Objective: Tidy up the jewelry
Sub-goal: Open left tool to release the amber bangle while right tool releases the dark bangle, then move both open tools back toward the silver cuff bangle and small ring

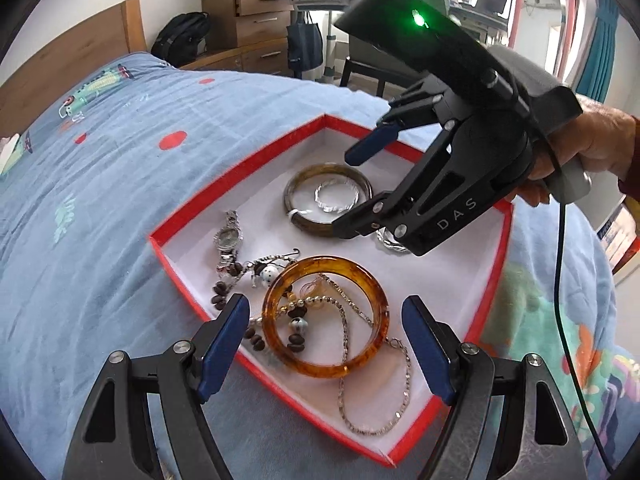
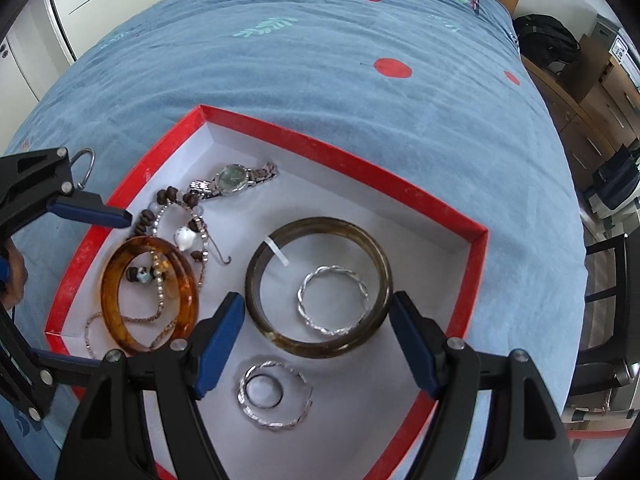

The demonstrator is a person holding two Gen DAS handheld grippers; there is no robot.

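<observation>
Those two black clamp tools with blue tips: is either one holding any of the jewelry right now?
No. The left tool and the right tool are both open and empty, above the red-rimmed white tray.

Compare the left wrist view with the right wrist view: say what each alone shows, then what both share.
Only the left wrist view shows the right gripper, open over the dark bangle, and the whole silver chain trailing from the amber bangle.

Only the right wrist view shows the twisted bangle with a thin ring lying inside it, between the open right fingers.

Both show the red box, the watch and both big bangles.
</observation>
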